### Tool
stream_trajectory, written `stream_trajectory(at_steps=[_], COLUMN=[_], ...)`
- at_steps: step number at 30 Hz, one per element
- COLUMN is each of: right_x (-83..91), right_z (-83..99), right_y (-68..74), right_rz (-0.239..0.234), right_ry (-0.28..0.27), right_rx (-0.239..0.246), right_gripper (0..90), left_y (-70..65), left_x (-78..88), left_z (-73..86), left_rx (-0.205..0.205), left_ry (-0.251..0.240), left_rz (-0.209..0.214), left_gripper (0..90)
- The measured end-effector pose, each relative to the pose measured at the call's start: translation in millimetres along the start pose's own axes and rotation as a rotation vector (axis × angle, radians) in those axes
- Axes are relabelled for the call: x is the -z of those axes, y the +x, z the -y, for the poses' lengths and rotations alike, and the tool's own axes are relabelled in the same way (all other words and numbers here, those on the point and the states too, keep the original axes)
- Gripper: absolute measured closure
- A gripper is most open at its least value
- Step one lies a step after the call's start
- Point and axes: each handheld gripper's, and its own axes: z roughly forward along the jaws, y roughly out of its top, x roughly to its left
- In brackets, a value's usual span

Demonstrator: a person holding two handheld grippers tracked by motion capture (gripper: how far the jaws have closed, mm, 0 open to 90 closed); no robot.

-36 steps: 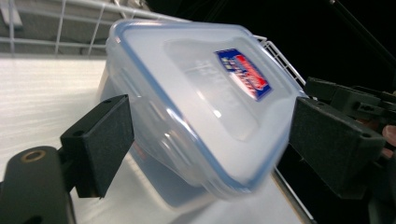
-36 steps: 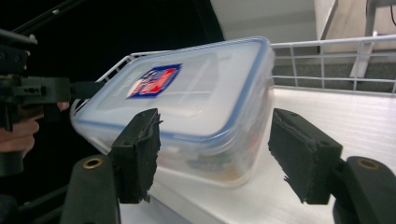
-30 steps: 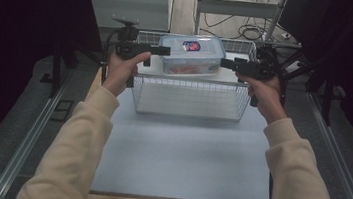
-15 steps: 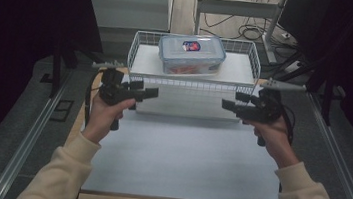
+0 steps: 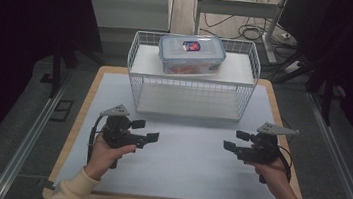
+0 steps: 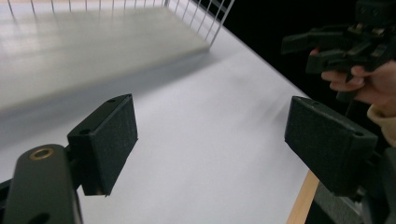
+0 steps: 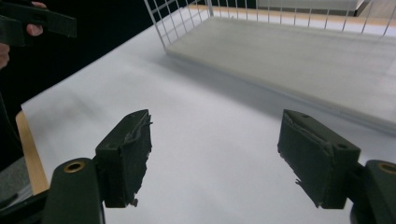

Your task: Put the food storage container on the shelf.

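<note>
While we hold the left claw [image 5: 146, 131] and the right claw [image 5: 235, 141] low over the bench [image 5: 181, 170], both stand with jaws apart and nothing between them; the right claw's jaws have just been opening. They face each other across the near half of the white sheet, well apart. In the left claw view our pads [image 6: 111, 140] frame bare sheet, with the right claw [image 6: 308, 46] farther off; in the right claw view the worn pads [image 7: 133, 154] frame bare sheet too.

Beyond the claws a white wire basket [image 5: 191, 88] stands at the far middle of the bench, with a white board inside it. On the basket's raised back shelf rests a clear lidded container [image 5: 191, 55], blue-rimmed and turned slightly askew. Between claws and basket nothing stands in the way.

A wooden edge [image 5: 79, 118] borders the sheet left, right and near. Dark floor, metal rails [image 5: 29, 138] and cables [image 5: 247, 32] surround the bench.
</note>
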Motion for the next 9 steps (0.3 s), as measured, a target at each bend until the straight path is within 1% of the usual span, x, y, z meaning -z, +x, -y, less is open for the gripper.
stream_trajectory(at_steps=[3,5,7,9], right_x=[-1.0,-0.5,-0.5,-2.1], right_z=[1.3,-0.3,0.5,5.1], right_y=[-0.6,0.3,1.7,2.2], right_rz=[0.002,0.0,0.013,0.037], right_ry=[-0.002,-0.016,-0.028,-0.037], right_rx=[0.009,0.007,0.019,0.041], right_gripper=[25.1,23.9,21.6,17.7], left_y=[0.8,1.5,3.7,6.1], left_x=[-0.5,-1.0,-2.0,-3.3], left_z=[0.4,1.5,5.6,9.6], left_rx=[0.001,0.002,0.011,0.021], left_ry=[-0.005,-0.003,-0.001,0.004], left_rz=[-0.008,-0.009,-0.01,-0.014], left_gripper=[16.4,16.4,16.4,16.4])
